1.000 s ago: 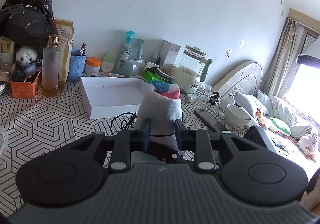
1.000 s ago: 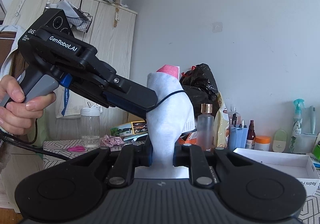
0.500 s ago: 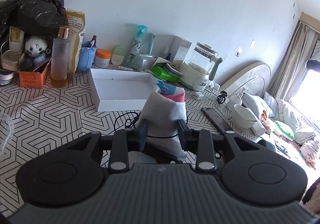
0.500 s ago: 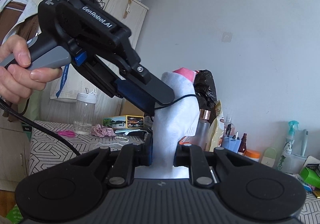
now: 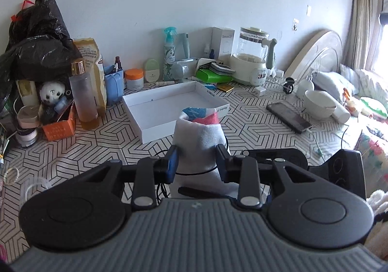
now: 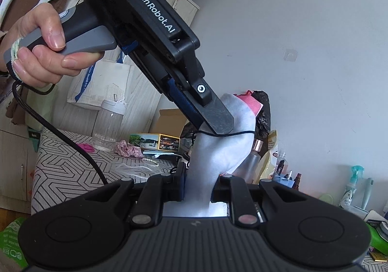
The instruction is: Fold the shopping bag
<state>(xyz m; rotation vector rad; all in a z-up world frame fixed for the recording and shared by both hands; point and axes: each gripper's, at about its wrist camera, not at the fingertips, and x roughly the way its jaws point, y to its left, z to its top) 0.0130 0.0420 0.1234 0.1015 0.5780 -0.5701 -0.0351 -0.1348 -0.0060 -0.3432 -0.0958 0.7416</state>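
Right tongs [image 6: 197, 193] clamped on rolled white fabric shopping bag [image 6: 218, 150]; left tongs [image 5: 197, 163] straddle roll, barely gripping thin black cord loop [image 6: 238, 133]; risk: cord slips off, roll springs open

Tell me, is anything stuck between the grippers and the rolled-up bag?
Nothing visible. The folded shopping bag sits right between the right gripper fingers, and the left gripper reaches it too, with only its thin black cord around it.

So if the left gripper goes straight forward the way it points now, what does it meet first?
The left gripper already has the rolled white bag between its fingers; past it, probably the open white box, though depth is unclear.
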